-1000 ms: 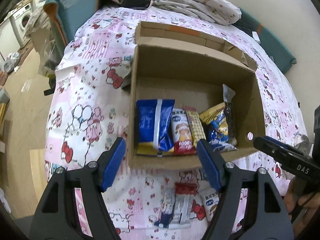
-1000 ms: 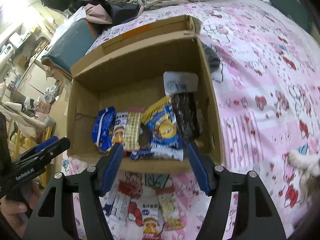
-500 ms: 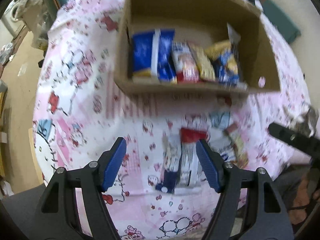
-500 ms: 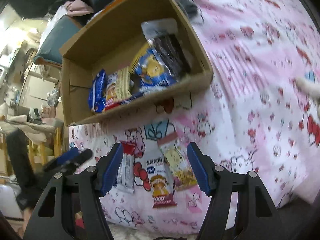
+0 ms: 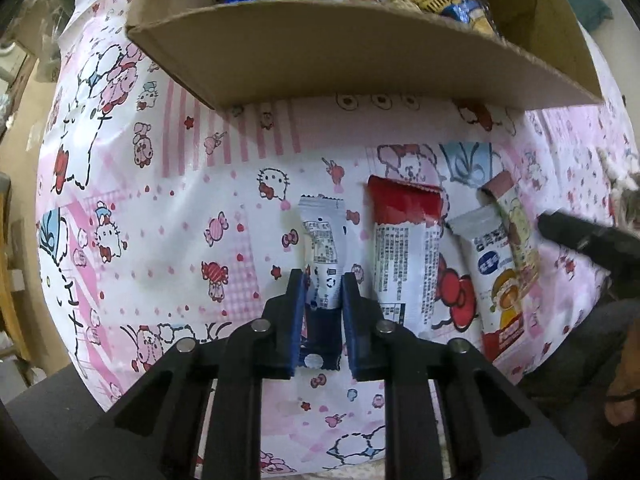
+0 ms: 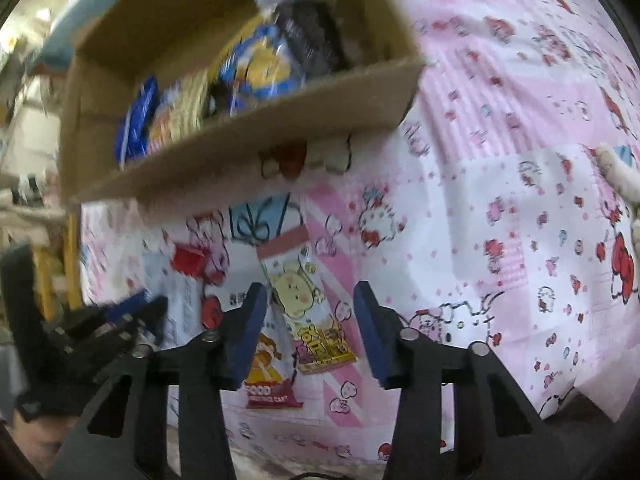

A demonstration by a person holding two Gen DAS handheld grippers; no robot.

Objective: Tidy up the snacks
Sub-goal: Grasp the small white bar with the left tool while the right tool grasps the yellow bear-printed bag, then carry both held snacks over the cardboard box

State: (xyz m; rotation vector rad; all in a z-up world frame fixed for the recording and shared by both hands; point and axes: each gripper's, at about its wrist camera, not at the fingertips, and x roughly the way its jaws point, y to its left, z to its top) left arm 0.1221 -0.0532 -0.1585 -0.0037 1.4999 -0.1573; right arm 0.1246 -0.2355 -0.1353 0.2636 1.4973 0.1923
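A cardboard box [image 5: 360,56] with several snack packs stands on the pink cartoon-print cloth; it also shows in the right wrist view [image 6: 248,136]. In front of it lie a white and blue packet [image 5: 322,240], a red-topped packet [image 5: 406,248], a white packet [image 5: 494,272] and a pink-topped packet [image 5: 518,240]. My left gripper [image 5: 322,292] is shut on the white and blue packet. My right gripper [image 6: 306,308] is open, its fingers on either side of the pink-topped packet [image 6: 304,300].
The pink cloth [image 6: 500,200] covers a bed. The bed's near edge runs just below both grippers. My left gripper shows at the left of the right wrist view [image 6: 112,324]. A teal cushion [image 5: 588,0] lies past the box.
Both grippers have dropped from above the box to the packets in front of it. The left one has closed on the white and blue packet. The right one has narrowed around the pink-topped packet.
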